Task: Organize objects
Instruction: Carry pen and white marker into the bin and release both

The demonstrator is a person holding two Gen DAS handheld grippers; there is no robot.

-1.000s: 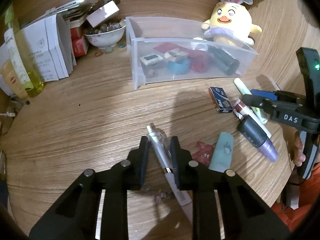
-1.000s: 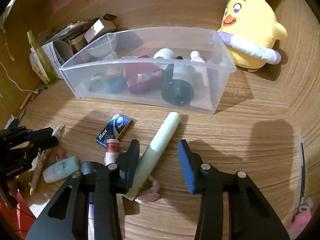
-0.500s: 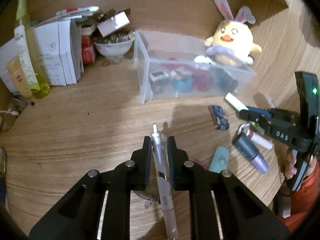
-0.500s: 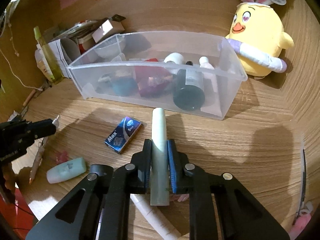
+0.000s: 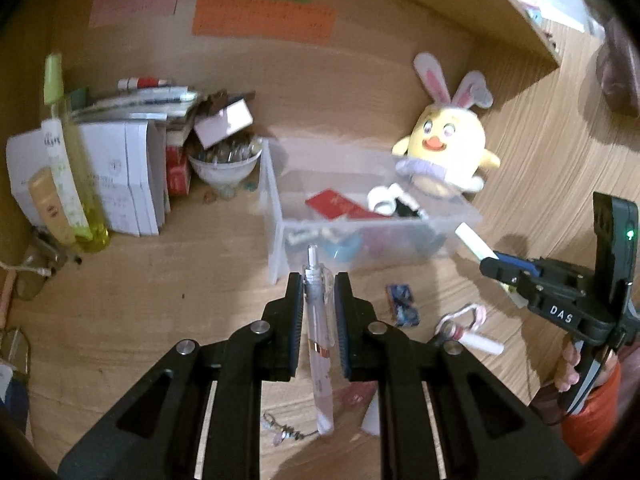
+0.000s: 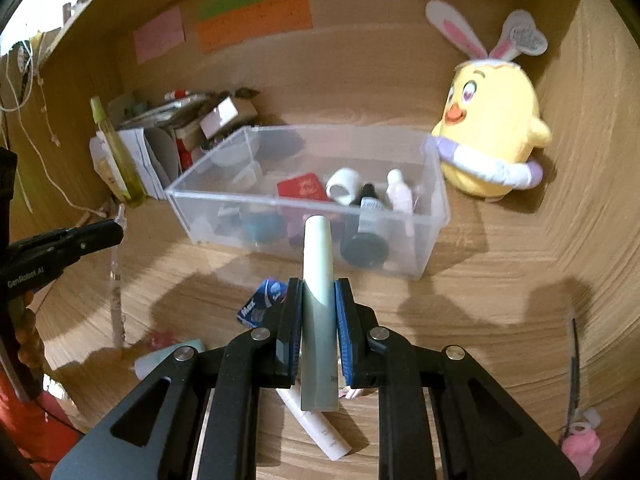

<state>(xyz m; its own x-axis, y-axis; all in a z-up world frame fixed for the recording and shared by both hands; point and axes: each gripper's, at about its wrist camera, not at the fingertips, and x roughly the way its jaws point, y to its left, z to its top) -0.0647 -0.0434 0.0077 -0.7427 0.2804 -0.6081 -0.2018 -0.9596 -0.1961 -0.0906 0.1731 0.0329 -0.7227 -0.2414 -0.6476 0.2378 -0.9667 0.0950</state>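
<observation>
Left wrist view: the left hand-held gripper [image 5: 318, 292] is clamped on a clear pen [image 5: 319, 320], its white tip pointing forward, its barrel trailing back between the fingers, clear of the worktop [image 5: 160, 280]. Just ahead stands a clear plastic bin [image 5: 276, 208] holding a red card, a white roll and darker items too blurred to name. To the right, the right hand-held gripper [image 5: 490, 262] grips a pale tube [image 5: 474, 242].

Right wrist view: the right hand-held gripper [image 6: 318, 300] is clamped on the pale green tube [image 6: 318, 280], which points forward at the bin [image 6: 436, 208]. Inside lie a red card, a white roll, a dark bottle and a white bottle. A blue packet [image 6: 262, 302] lies on the worktop just left of the fingers.
</observation>
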